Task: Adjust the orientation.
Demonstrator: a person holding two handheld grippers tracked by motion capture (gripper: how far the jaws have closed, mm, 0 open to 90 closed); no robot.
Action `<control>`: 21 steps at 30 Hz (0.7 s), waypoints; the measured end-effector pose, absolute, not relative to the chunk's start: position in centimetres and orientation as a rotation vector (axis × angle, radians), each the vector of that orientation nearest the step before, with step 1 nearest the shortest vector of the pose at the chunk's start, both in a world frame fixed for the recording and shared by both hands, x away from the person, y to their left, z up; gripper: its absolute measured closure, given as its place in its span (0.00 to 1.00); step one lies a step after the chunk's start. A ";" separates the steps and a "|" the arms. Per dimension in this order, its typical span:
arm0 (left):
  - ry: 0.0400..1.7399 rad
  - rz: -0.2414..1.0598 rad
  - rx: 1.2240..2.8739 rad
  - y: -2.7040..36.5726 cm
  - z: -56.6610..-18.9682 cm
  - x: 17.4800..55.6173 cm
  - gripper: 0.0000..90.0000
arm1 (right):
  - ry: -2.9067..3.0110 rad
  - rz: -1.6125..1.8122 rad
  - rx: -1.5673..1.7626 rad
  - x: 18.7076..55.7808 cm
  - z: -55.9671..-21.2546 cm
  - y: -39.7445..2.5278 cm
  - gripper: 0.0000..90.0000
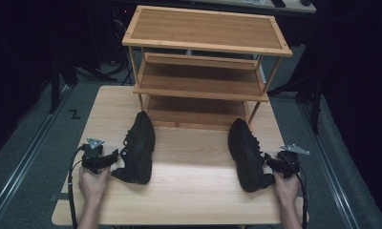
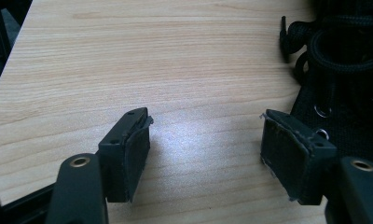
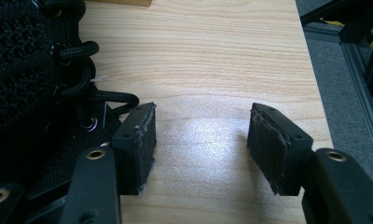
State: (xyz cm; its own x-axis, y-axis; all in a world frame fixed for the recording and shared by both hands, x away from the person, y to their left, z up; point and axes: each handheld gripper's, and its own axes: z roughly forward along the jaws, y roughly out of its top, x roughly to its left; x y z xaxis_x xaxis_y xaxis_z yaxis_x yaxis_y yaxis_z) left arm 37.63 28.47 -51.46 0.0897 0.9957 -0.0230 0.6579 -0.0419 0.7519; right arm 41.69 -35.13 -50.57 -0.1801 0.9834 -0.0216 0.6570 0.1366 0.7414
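Beyond both shoes (image 1: 140, 148) a shelf (image 1: 206, 67) stands in the high view; gripper views show released fingers (image 2: 128, 149)

- A three-tier shelf (image 1: 206, 62) stood at the table's (image 1: 194, 191) far edge.
- Two shoes lay before it: the left shoe (image 1: 137, 148) and the right shoe (image 1: 246, 155), well apart.
- The left gripper (image 1: 113, 160) sat just left of the left shoe.
- The right gripper (image 1: 269, 162) sat just right of the right shoe.

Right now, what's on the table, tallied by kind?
Black shoes: 2, left shoe and right shoe
Wooden shelf racks: 1, three-tier rack
Handheld tools: 2, left tool and right tool, both open
Total: 5
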 end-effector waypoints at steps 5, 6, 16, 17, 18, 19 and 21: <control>1.628 0.713 1.766 28.5 -51.5 37.6 0.36 | 1.907 0.829 1.569 41.7 -50.6 -35.1 0.45; 1.627 0.711 1.767 28.5 -51.5 37.6 0.36 | 1.912 0.828 1.564 41.7 -50.6 -35.1 0.44; 1.646 0.722 1.767 28.4 -51.5 37.7 0.33 | 1.913 0.835 1.568 41.7 -50.6 -35.1 0.43; 1.645 0.720 1.768 28.4 -51.5 37.7 0.33 | 1.914 0.836 1.568 41.7 -50.6 -35.2 0.43; 1.644 0.718 1.768 28.5 -51.5 37.7 0.33 | 1.914 0.839 1.569 41.7 -50.6 -35.2 0.42; 1.641 0.716 1.765 28.5 -51.5 37.7 0.32 | 1.916 0.841 1.566 41.7 -50.6 -35.2 0.42; 1.635 0.701 1.761 28.7 -51.5 37.6 0.33 | 1.918 0.841 1.565 41.7 -50.6 -35.2 0.42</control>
State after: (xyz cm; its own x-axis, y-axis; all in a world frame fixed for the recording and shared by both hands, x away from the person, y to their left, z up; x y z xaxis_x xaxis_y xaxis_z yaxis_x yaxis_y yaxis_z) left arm 37.63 28.71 -51.46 0.0894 0.9954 -0.0339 0.6613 -0.0339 0.7493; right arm 41.69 -35.20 -50.58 -0.1964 0.9805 -0.0102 0.6566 0.1393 0.7412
